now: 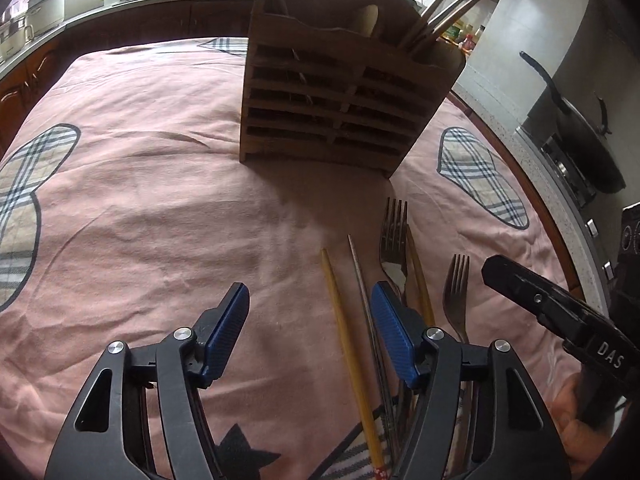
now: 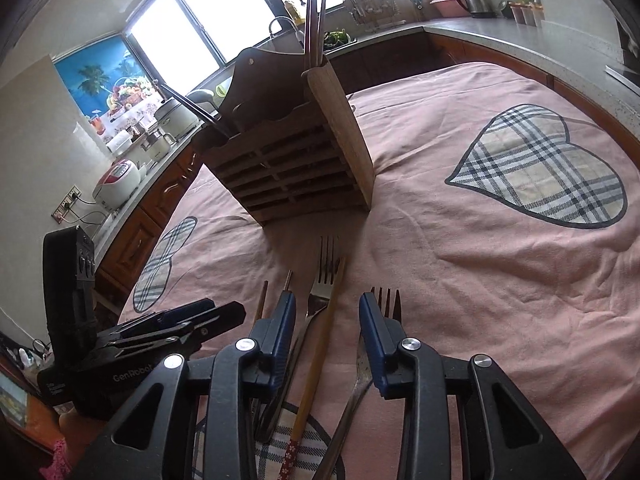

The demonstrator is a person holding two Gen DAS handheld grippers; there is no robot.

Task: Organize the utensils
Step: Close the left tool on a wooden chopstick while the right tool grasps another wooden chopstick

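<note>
While I look down, the handle ends of the forks [image 2: 322, 280] and chopsticks [image 1: 345, 332] hide under my tongs | left tongs [image 1: 310, 304] spread, holding nothing | right tongs [image 2: 327, 312] spread over them, not pinching | wooden holder [image 1: 340, 92] stands behind on the pink cloth [image 2: 460, 280] tabletop | kitchen counter [image 2: 480, 34] beyond.

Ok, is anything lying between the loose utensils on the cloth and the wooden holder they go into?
Nothing visible. The forks and chopsticks lie on the pink cloth just in front of the wooden holder, with only bare cloth between. Its compartments already hold chopsticks, so the slots are partly filled.
</note>
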